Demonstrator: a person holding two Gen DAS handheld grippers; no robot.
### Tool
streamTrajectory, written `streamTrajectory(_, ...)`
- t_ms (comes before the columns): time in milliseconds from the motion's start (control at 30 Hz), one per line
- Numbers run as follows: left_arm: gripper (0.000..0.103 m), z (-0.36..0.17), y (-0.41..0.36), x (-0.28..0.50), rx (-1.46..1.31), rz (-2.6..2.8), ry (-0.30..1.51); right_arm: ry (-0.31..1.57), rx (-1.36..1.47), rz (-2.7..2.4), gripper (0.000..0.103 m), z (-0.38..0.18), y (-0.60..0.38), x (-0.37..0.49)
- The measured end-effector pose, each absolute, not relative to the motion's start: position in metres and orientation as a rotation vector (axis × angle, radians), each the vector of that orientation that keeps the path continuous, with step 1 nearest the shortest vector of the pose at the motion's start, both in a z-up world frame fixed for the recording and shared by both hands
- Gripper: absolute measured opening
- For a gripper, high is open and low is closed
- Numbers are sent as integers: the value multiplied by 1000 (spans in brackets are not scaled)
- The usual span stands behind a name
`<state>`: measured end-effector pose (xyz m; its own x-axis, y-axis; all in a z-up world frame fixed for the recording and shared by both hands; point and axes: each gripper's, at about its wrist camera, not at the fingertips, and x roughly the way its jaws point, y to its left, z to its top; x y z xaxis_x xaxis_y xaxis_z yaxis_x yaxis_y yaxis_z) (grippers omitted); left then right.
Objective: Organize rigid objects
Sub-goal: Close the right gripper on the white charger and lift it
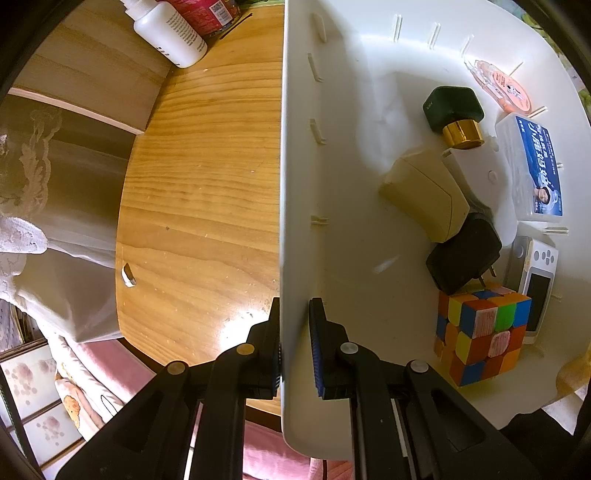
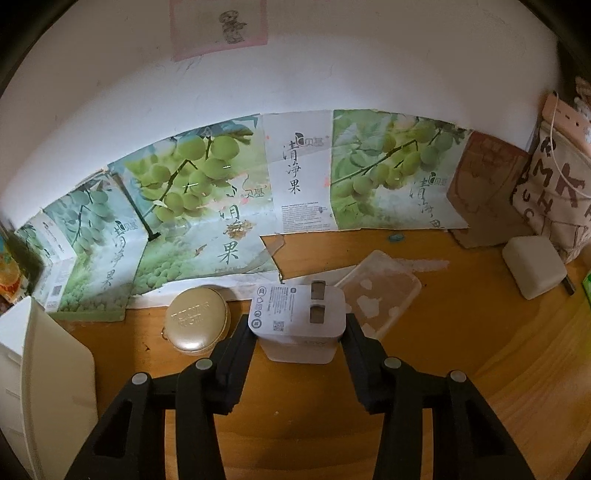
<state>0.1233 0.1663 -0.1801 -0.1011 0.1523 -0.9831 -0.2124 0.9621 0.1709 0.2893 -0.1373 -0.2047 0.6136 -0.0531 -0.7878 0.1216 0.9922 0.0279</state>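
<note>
In the left wrist view my left gripper (image 1: 293, 314) is shut on the near wall of a white bin (image 1: 295, 184), one finger inside and one outside. The bin holds a colour cube (image 1: 480, 332), a black charger (image 1: 461, 254), a beige charger (image 1: 424, 199), a dark green bottle with a gold cap (image 1: 454, 110), a white box with a blue label (image 1: 535, 173) and a small handheld console (image 1: 535, 288). In the right wrist view my right gripper (image 2: 299, 328) is shut on a white charger (image 2: 299, 317) standing on the wooden table, its pads against the two sides.
A gold round case (image 2: 197, 319) lies just left of the charger, a clear plastic lid (image 2: 380, 295) just right. A white block (image 2: 533, 266) and a printed bag (image 2: 557, 192) sit far right. Grape-print cardboard (image 2: 221, 192) lines the wall. A white bottle (image 1: 173, 33) stands near the table's far corner.
</note>
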Motion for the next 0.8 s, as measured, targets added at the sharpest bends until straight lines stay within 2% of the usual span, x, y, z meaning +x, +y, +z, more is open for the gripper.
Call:
streamTrajectory(233, 14, -178, 167, 121, -45, 305, 1634, 880, 87, -86, 47, -190, -139, 283)
streamTrajectory(800, 14, -174, 166, 123, -56, 307, 1601, 651, 81, 231, 47, -98, -105, 229)
